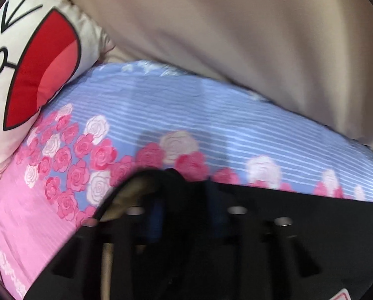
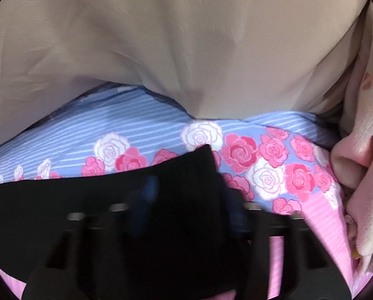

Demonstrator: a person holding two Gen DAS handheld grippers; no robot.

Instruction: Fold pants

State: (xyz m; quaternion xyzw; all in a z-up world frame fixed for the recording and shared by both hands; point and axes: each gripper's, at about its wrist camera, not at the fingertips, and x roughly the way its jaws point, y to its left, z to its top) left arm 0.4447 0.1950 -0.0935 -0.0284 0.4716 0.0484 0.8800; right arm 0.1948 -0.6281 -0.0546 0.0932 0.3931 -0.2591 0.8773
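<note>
The black pants (image 1: 324,207) lie across the near part of a flowered bedsheet (image 1: 186,115). In the left wrist view my left gripper (image 1: 185,200) is shut on a raised bunch of the black cloth, its blue pads (image 1: 156,212) pressed to either side. A tan piece (image 1: 131,195) shows at the cloth's left edge. In the right wrist view the pants (image 2: 49,200) fill the lower left. My right gripper (image 2: 191,197) is shut on their upturned corner, blue pads (image 2: 149,190) against the fabric. The picture is blurred near both grippers.
A beige cover (image 1: 236,37) (image 2: 174,37) is heaped along the far side of the bed. A white cartoon pillow (image 1: 31,62) with a red mouth lies at the far left. A pale pink blanket (image 2: 361,150) is bunched at the right edge.
</note>
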